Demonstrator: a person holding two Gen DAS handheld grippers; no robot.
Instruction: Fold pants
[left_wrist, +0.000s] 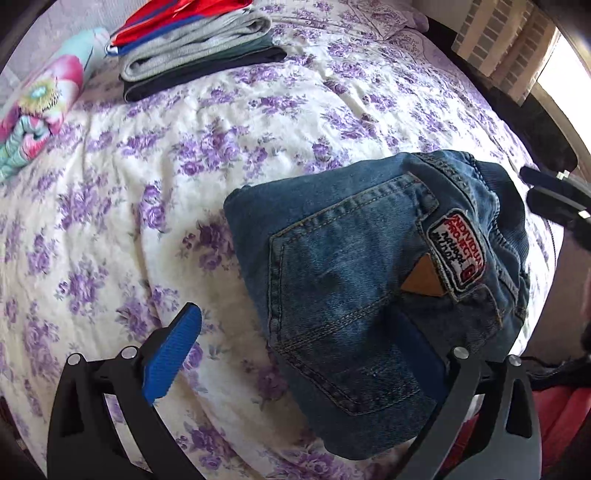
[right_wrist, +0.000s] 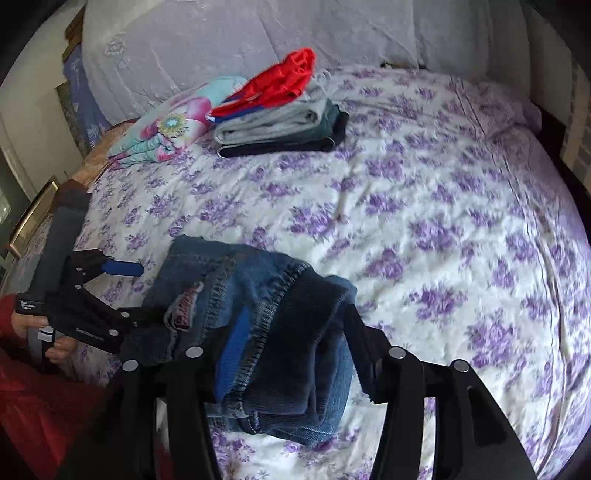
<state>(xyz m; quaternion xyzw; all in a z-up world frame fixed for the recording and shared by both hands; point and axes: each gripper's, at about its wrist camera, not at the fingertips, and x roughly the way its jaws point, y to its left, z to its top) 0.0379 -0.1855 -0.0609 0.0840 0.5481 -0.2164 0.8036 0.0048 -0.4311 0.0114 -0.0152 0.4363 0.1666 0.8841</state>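
The folded blue jeans (left_wrist: 354, 266) with a back pocket and a red-and-white patch hang as a bundle above the flowered bed; they also show in the right wrist view (right_wrist: 266, 295). My left gripper (left_wrist: 295, 350) is open: its left blue pad (left_wrist: 171, 354) is free, and the jeans rest against and over its right finger. My right gripper (right_wrist: 291, 332) is shut on the jeans' waistband end, with one blue pad (right_wrist: 232, 354) showing against the denim.
A stack of folded clothes (left_wrist: 195, 55) topped with a red garment lies at the far side of the bed (right_wrist: 443, 206). A flowered pink-and-teal bundle (right_wrist: 170, 125) lies beside it. White pillows line the headboard. The bed's right edge is dark.
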